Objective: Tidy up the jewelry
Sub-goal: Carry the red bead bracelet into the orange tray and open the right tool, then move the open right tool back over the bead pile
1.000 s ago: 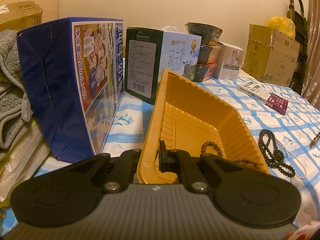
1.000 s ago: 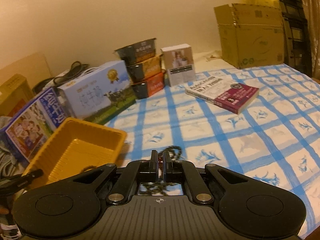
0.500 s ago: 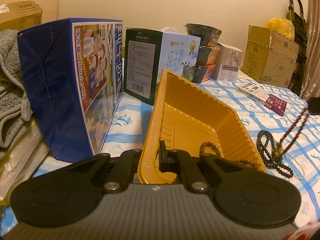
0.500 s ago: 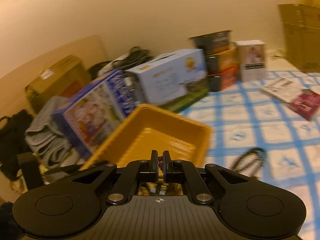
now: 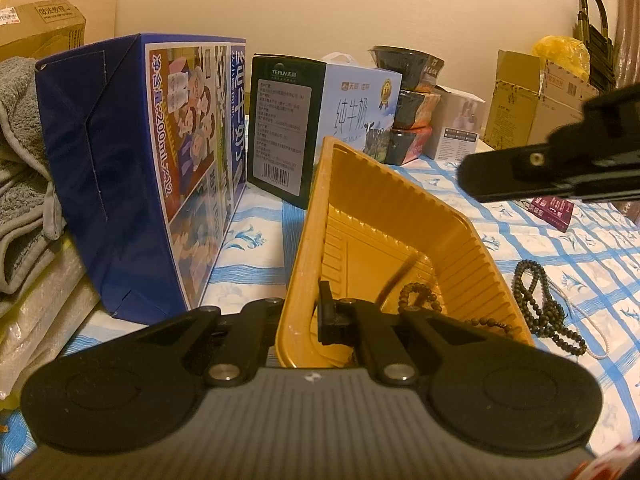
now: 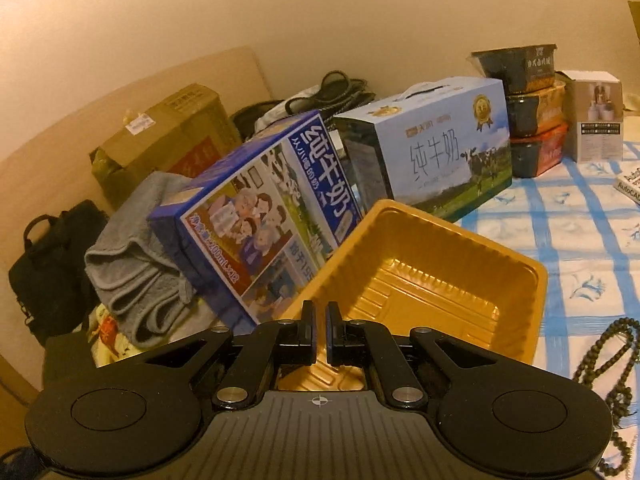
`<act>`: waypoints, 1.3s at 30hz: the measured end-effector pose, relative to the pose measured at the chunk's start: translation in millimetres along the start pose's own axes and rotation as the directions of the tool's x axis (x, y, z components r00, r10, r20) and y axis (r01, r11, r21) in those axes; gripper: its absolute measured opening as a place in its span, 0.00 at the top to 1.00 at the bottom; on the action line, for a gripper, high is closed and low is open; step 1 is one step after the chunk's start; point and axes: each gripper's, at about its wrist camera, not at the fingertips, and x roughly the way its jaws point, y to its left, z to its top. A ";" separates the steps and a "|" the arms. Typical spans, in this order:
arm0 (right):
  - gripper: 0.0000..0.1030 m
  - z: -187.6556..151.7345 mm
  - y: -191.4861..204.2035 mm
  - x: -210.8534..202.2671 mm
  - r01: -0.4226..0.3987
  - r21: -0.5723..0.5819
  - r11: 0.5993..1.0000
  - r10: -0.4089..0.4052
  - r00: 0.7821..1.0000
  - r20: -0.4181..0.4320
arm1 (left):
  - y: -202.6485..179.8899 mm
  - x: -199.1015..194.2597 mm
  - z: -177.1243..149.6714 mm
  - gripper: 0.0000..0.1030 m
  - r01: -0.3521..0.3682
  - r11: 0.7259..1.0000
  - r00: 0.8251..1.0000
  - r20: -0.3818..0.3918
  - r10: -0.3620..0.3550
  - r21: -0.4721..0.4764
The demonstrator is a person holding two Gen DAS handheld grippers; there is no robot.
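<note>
My right gripper (image 6: 319, 320) has swung over the ribbed yellow plastic tray (image 6: 460, 272), closed, probably pinching a bead string I can't see; my left gripper (image 5: 308, 312) clamps the tray's rim; next, release inside

The left gripper (image 5: 311, 312) points forward and somewhat downward, its two black fingers (image 5: 326, 314) pinched together on the near wall of the yellow tray (image 5: 400, 216), one finger inside and the other outside. The right gripper (image 6: 320, 334) also angles downward, its fingers (image 6: 306, 336) drawn close with only a thin slit between them, and nothing can be seen in that slit. In the left wrist view, the right gripper reaches in from the right edge as a dark, level bar above the tray's far side.
</note>
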 end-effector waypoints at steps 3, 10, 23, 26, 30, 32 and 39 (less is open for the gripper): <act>0.94 1.8 -4.2 0.2 0.009 0.014 1.000 -0.009 1.000 -0.002 | 0.7 -0.3 -0.7 0.95 0.000 1.000 1.000 0.000 0.000 -0.001; 0.54 -14.0 -27.9 -22.7 0.094 0.064 0.993 -0.093 0.996 -0.014 | 1.8 1.3 -0.1 0.95 0.000 1.000 1.000 -0.001 0.000 -0.006; 0.51 -84.5 -104.3 -99.4 0.357 0.250 0.900 -0.339 0.934 -0.116 | 2.7 2.0 -0.2 0.95 -0.002 1.000 1.000 -0.001 0.002 -0.007; 0.51 -90.2 -115.6 -113.9 0.402 0.272 0.875 -0.383 0.916 -0.120 | 2.9 2.0 -0.2 0.95 -0.002 1.000 1.000 0.000 0.002 -0.005; 0.51 -94.8 -127.7 -129.7 0.435 0.295 0.851 -0.419 0.900 -0.117 | 1.9 1.4 -0.4 0.95 -0.004 1.000 1.000 0.000 0.004 -0.001; 0.51 -96.3 -131.7 -133.5 0.449 0.294 0.844 -0.433 0.893 -0.120 | 1.4 1.3 -0.4 0.95 -0.005 1.000 1.000 0.000 0.005 0.003; 0.51 -101.2 -139.6 -132.8 0.480 0.278 0.832 -0.461 0.877 -0.136 | 0.0 0.6 -0.8 0.95 -0.005 1.000 1.000 0.000 0.005 0.009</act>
